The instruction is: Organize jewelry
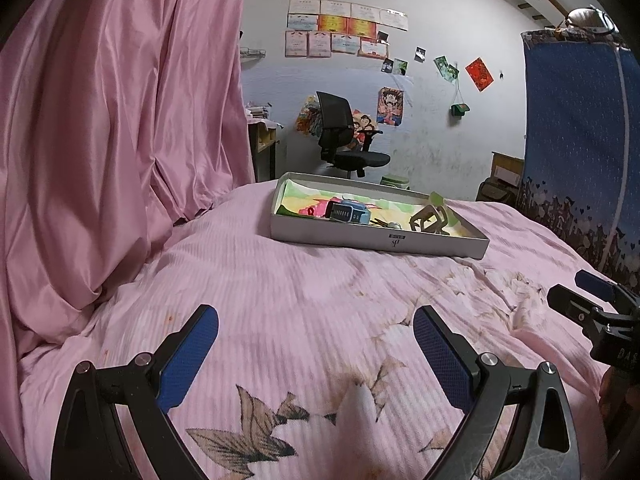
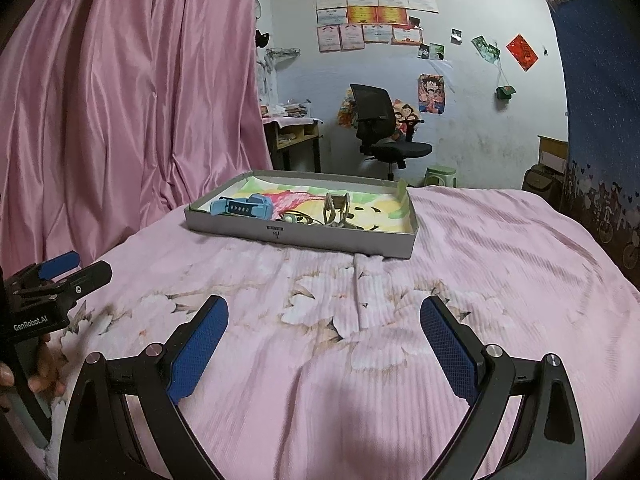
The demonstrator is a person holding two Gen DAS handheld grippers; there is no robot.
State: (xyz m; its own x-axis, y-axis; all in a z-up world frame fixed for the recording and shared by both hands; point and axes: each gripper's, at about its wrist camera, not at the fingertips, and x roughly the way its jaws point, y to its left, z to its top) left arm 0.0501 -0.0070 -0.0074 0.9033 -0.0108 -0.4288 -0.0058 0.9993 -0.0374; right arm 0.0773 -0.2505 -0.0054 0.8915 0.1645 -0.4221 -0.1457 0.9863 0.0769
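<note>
Both grippers hang low over my near edge of the pink bedspread (image 2: 500,248), holding nothing: the left gripper (image 1: 316,332) spread wide, the right gripper (image 2: 324,322) just as wide. Farther along the bed, well apart from them, I see a shallow grey box (image 2: 340,240) holding a blue watch (image 2: 244,206), a beige hair claw (image 2: 336,206) and small pieces I cannot make out. Beyond stands a black chair (image 2: 380,128).

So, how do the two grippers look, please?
Both are alike: the left gripper and the right gripper have black angular frames, silver round bolts and blue textured pads. White lettering "GenRobot.AI" marks the left one's body. No cables visible.
</note>
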